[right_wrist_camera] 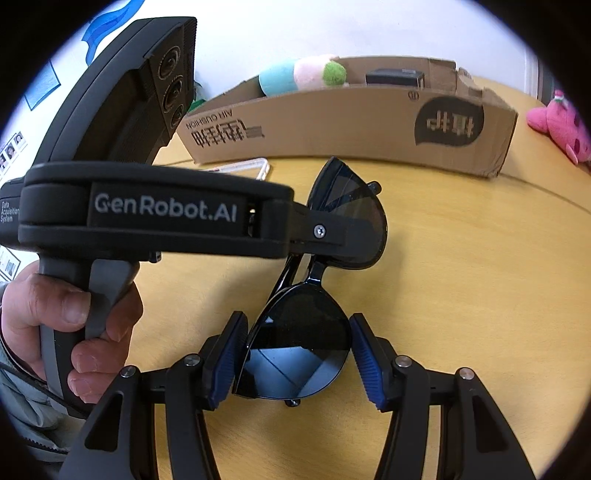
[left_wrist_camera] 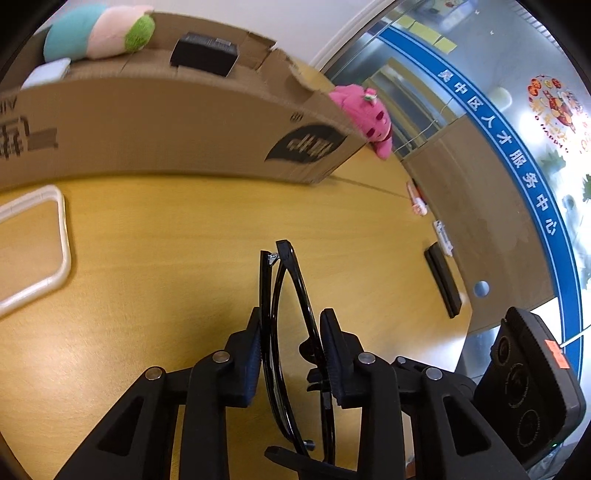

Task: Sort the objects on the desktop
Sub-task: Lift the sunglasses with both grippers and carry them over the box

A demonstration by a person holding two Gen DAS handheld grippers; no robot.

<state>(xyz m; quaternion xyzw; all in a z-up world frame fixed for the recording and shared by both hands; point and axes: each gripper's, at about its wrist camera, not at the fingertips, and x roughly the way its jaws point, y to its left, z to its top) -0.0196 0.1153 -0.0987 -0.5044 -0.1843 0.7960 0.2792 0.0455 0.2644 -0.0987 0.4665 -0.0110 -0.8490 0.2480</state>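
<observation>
Black sunglasses with dark lenses hang just above the yellow wooden table, held from both sides. My right gripper is shut on the near lens, with a blue pad against each of its edges. My left gripper comes in from the left, held by a person's hand, and lies across the far lens. In the left wrist view the sunglasses stand edge-on, folded. There my left gripper is shut on them, both pads against the frame.
A long open cardboard box lies across the back of the table. It holds a teal, pink and green plush and a black case. A pink plush lies at its right end. A white frame sits left, a black bar by the right edge.
</observation>
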